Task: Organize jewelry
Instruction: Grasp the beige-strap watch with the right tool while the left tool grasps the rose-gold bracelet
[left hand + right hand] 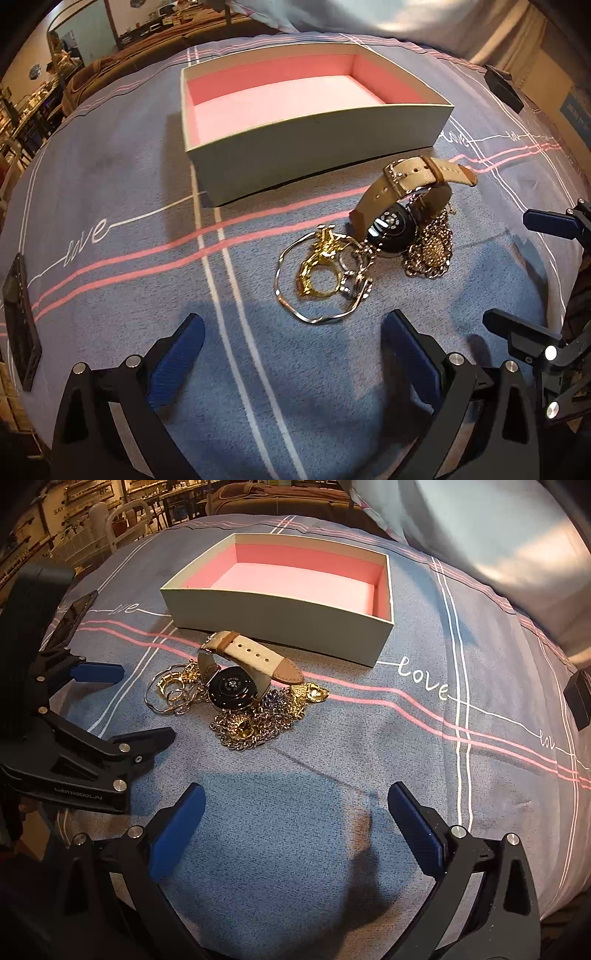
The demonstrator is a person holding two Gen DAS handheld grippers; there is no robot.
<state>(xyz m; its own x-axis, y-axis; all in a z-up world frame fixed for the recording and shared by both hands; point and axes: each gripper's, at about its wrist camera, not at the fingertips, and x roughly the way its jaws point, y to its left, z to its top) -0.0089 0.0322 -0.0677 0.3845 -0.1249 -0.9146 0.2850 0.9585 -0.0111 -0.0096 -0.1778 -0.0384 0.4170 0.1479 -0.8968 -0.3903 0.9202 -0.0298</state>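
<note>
Left wrist view looks forward and down from low over the bed, between its own fingers, with the jewelry pile near. Right wrist view faces likewise from the other side. Both share the pile and the open box beyond.

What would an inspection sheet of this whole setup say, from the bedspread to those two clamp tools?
Surface: blue bedspread with pink and white stripes.
Job's things: box with pink lining, nothing in it; watch, gold rings, bangle and chains piled in front of it.
Clutter: phone; small black item.
Grippers: left gripper and right gripper both open, holding nothing.
Cables: nothing seen.
Surroundings: blurred shelves and furniture.
</note>
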